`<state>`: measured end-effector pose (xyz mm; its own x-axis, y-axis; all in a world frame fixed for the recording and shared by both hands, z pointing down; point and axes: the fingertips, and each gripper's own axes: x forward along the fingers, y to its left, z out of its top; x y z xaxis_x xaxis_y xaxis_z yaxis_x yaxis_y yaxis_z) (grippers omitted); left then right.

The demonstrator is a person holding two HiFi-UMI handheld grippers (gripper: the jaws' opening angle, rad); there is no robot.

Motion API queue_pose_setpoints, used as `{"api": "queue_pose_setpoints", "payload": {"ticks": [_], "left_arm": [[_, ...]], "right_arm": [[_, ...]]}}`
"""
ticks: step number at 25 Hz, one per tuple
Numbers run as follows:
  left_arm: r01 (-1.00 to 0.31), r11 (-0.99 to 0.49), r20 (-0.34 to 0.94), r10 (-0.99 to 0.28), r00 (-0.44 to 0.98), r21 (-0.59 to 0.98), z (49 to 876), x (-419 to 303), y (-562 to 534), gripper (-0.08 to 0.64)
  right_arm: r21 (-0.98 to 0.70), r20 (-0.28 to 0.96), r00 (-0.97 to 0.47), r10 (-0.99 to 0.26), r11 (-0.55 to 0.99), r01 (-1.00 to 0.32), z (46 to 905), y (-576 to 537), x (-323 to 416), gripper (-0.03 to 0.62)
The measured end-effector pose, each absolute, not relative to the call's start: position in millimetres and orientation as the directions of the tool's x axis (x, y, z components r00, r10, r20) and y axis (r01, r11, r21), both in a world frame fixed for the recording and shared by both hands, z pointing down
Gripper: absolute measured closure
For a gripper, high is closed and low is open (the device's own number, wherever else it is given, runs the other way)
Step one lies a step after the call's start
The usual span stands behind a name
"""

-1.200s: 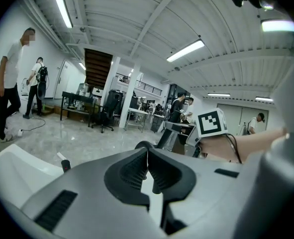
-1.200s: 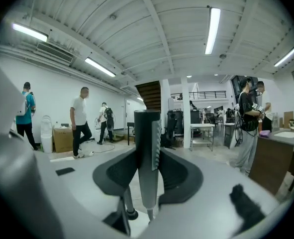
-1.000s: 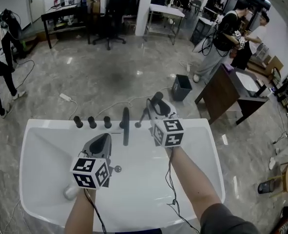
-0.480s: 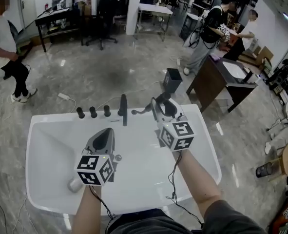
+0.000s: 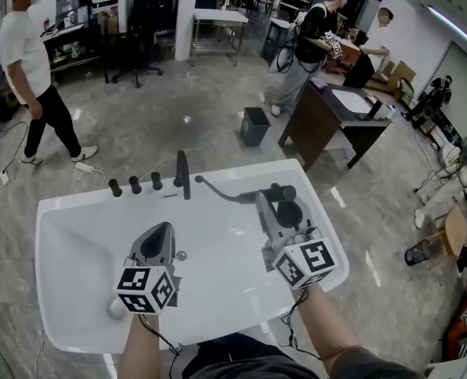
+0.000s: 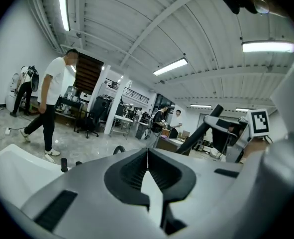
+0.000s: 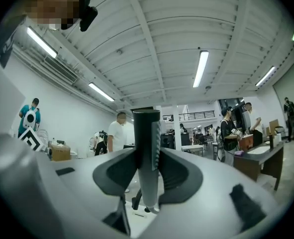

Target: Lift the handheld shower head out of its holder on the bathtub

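The white bathtub (image 5: 67, 235) fills the lower head view, with three black knobs (image 5: 135, 184) and a black spout (image 5: 183, 174) on its far rim. My right gripper (image 5: 279, 205) is shut on the black handheld shower head (image 5: 285, 202) and holds it above the tub's right side. Its hose (image 5: 225, 194) runs back toward the spout. In the right gripper view the dark handle (image 7: 147, 153) stands upright, clamped between the jaws of the right gripper (image 7: 147, 169). My left gripper (image 5: 159, 242) hovers over the basin, shut and empty, as the left gripper (image 6: 147, 151) shows in its own view.
A round drain (image 5: 181, 254) sits in the tub floor. Beyond the tub lie grey floor, a dark bin (image 5: 255, 125) and a brown desk (image 5: 332, 121). One person (image 5: 35, 61) walks at far left; two others (image 5: 316, 30) stand by the desk.
My right gripper has carried the shower head away from the tub's far rim, to the right and nearer, with the hose drawn out behind it. The left gripper has shifted a little.
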<state>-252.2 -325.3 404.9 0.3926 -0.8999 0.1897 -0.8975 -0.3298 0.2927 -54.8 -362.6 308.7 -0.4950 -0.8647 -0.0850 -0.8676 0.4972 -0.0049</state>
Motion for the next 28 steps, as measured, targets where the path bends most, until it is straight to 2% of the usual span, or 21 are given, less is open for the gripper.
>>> {"api": "queue_pose_setpoints", "payload": {"ticks": [4, 9, 15, 28], "left_arm": [[-0.891, -0.348, 0.192, -0.891, 0.411, 0.293, 403.8, -240.0, -310.7, 0.545], [-0.887, -0.374, 0.187, -0.884, 0.429, 0.269, 398.8, -210.8, -292.3, 0.545], [-0.903, -0.34, 0.196, -0.898, 0.395, 0.263, 403.4, -178.1, -256.0, 0.545], [-0.925, -0.289, 0.209, -0.916, 0.342, 0.248, 397.7, -107.1, -154.3, 0.545]], "right_arm": [[-0.04, -0.091, -0.468, -0.879, 0.473, -0.88, 313.7, -327.3, -39.0, 0.453], [-0.052, -0.041, -0.482, -0.875, 0.483, -0.874, 343.3, -297.7, -19.3, 0.453], [-0.05, -0.039, -0.535, -0.844, 0.536, -0.843, 367.6, -261.7, 7.3, 0.453], [0.005, -0.058, -0.635, -0.77, 0.636, -0.772, 365.4, -168.8, 54.1, 0.453]]}}
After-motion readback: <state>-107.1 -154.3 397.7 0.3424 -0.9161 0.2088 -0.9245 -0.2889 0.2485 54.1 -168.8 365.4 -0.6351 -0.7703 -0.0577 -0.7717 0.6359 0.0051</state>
